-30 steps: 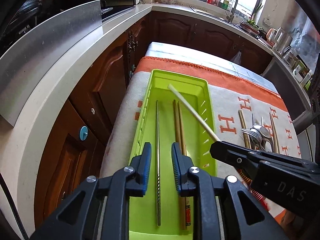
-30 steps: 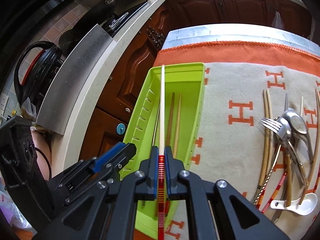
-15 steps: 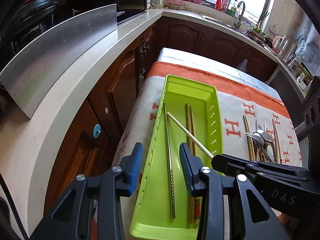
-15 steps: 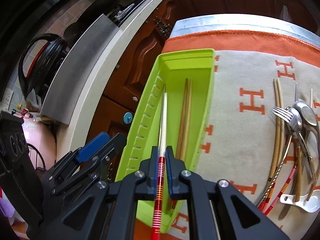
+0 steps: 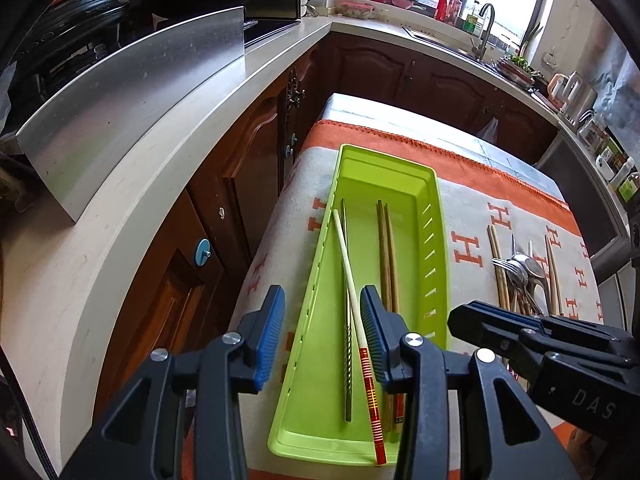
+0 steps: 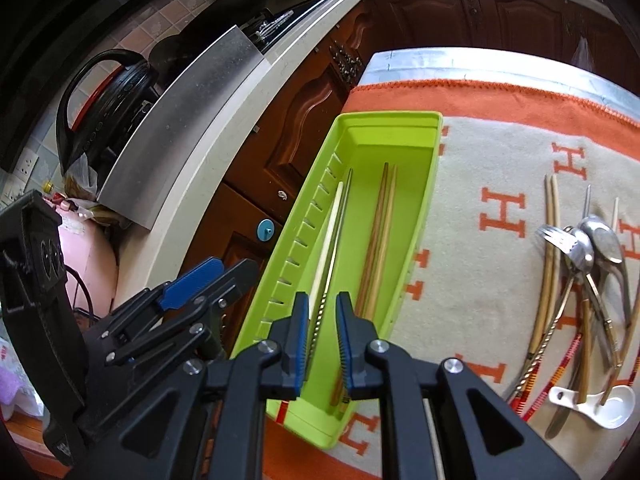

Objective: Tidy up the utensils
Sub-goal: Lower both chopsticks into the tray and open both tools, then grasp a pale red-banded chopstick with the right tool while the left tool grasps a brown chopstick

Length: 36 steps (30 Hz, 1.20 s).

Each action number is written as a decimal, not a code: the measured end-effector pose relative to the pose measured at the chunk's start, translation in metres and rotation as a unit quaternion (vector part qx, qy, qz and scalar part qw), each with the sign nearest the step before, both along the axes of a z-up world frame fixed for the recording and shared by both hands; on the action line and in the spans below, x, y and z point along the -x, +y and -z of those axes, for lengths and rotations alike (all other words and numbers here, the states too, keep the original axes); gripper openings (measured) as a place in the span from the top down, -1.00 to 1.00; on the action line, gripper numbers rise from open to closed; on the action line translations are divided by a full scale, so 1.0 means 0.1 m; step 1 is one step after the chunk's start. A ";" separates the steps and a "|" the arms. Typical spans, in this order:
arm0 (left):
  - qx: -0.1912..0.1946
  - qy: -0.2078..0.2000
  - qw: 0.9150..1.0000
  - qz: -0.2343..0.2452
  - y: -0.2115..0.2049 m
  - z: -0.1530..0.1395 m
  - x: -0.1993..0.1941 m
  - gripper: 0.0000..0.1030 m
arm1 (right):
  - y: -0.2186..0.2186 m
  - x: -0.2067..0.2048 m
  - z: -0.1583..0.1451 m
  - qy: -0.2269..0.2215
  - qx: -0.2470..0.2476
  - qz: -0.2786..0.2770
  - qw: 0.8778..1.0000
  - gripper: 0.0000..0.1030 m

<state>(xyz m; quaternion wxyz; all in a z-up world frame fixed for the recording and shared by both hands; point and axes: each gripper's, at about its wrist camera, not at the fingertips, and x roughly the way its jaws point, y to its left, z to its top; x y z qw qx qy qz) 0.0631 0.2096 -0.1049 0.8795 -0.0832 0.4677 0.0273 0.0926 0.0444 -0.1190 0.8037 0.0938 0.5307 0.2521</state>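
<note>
A lime-green tray (image 5: pixel 441 240) (image 6: pixel 394 117) lies on the patterned cloth. In it are a metal chopstick (image 5: pixel 347 364), a wooden pair (image 5: pixel 387 248) (image 6: pixel 380 216) and a cream chopstick with a red-striped end (image 5: pixel 347 264) (image 6: pixel 329 236). The cream one lies loose, crossing the metal one. My right gripper (image 6: pixel 322 340) (image 5: pixel 500 330) hovers over the tray's near end, jaws opening, pads touching nothing. My left gripper (image 5: pixel 322 332) (image 6: pixel 200 286) stands open above the tray's near left side, empty.
A heap of forks, spoons and chopsticks (image 5: pixel 520 276) (image 6: pixel 580 248) lies on the cloth right of the tray, with a white ceramic spoon (image 6: pixel 600 404) at its near end. Left of the table run dark wooden cabinets (image 5: pixel 240 184) under a pale countertop (image 5: pixel 132 184).
My right gripper let go of the cream chopstick, which dropped into the tray across the metal one. My left gripper's jaws spread wider and it drew back a little.
</note>
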 end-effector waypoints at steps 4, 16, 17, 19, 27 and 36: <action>0.007 0.013 1.000 0.015 -0.02 0.04 0.06 0.23 | -0.13 0.06 -0.04 -0.016 0.009 0.006 1.000 0.73; 0.018 0.066 0.996 0.052 -0.34 0.26 0.18 0.23 | -0.68 0.23 -0.08 -0.037 0.013 0.047 0.998 0.73; 0.019 0.066 0.996 0.055 -0.38 0.26 0.18 0.23 | -0.76 0.25 -0.09 -0.040 0.015 0.054 0.998 0.73; 0.016 0.067 0.996 0.064 -0.48 0.24 0.17 0.23 | -0.90 0.28 -0.11 -0.048 0.021 0.067 0.996 0.73; 0.003 0.064 0.992 0.106 -1.04 0.17 0.09 0.21 | -1.68 0.46 -0.09 -0.068 0.044 0.138 0.987 0.73; 0.023 0.060 0.989 0.136 -1.56 0.20 -0.09 0.09 | -2.44 0.56 0.00 -0.070 0.044 0.208 0.975 0.73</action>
